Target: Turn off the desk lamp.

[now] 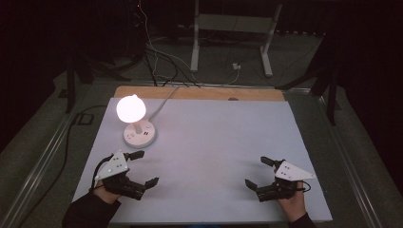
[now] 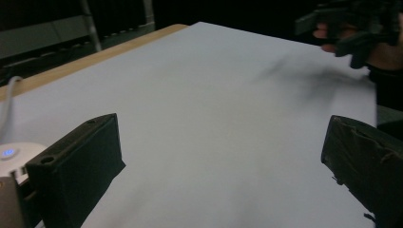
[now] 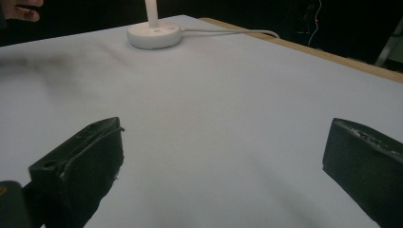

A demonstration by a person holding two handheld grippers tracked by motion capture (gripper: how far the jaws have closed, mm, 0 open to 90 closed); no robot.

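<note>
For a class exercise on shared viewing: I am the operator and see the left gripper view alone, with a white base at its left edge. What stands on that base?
Observer: A lamp with a round glowing head, lit, at the table's far left.
Operator: Is my left gripper touching it?
Observer: No. The left gripper sits apart from the lamp, nearer the person, jaws open.
Operator: And the right gripper?
Observer: The right gripper is open too, near the front right, with bare table between its jaws.
</note>
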